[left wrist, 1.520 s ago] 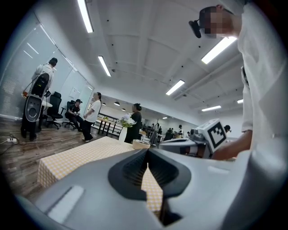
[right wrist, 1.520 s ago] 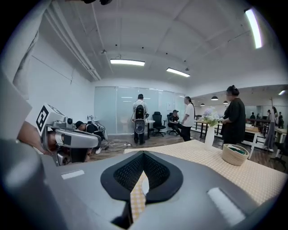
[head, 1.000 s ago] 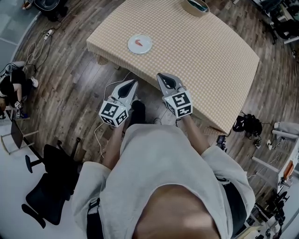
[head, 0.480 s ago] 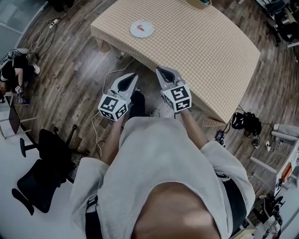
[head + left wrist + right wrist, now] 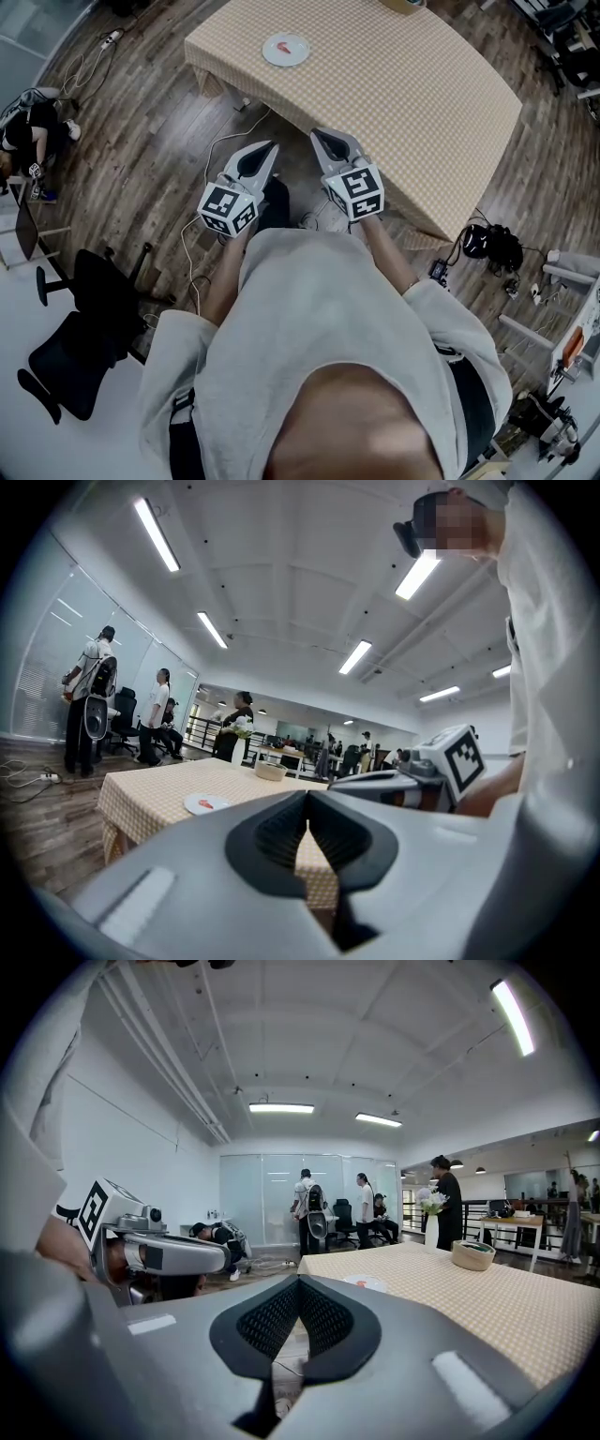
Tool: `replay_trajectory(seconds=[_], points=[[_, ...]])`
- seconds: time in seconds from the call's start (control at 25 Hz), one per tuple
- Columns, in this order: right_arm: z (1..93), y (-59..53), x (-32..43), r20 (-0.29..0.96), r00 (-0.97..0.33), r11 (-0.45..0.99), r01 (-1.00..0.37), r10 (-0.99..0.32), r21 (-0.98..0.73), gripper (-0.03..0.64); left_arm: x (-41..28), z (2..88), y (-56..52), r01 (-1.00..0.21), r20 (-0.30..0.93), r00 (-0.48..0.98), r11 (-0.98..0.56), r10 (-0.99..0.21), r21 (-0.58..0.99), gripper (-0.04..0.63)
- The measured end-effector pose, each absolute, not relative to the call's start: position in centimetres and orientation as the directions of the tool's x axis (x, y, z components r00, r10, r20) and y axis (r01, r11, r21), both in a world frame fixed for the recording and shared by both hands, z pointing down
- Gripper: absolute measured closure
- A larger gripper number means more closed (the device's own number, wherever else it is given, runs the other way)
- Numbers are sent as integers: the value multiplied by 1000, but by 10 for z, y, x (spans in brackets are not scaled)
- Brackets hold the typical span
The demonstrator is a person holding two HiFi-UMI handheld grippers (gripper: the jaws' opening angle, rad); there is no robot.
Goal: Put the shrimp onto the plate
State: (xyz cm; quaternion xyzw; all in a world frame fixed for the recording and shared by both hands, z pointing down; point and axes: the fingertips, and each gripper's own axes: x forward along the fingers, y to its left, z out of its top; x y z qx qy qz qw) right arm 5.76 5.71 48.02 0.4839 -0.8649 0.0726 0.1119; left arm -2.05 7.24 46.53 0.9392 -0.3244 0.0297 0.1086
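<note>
Since orange shrimp (image 5: 283, 44) sits on round white plate (image 5: 299, 55) at 11 o'clock, left hand-held gripper (image 5: 267, 150) and right hand-held gripper (image 5: 319, 138) (both closed, empty) needn't grasp.

The left gripper (image 5: 269, 148) and the right gripper (image 5: 318, 135) hang over the wooden floor (image 5: 141, 141) just short of the table (image 5: 403, 103), jaws together. Ahead, the checked cloth lies bare all the way to the plate (image 5: 271, 54) near the far left corner. A bowl (image 5: 403, 4) stands at the far edge, well apart. A cable (image 5: 212, 157) trails below, and an office chair (image 5: 75, 347) sits well off left.
</note>
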Motion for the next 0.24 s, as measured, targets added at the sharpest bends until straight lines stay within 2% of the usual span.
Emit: replay_trajectory(seconds=[0.24], points=[[479,58,66,269,-503,520,-854,-821,-11,620,-12,462,71,-608,130,794,-775,-594,170,586]])
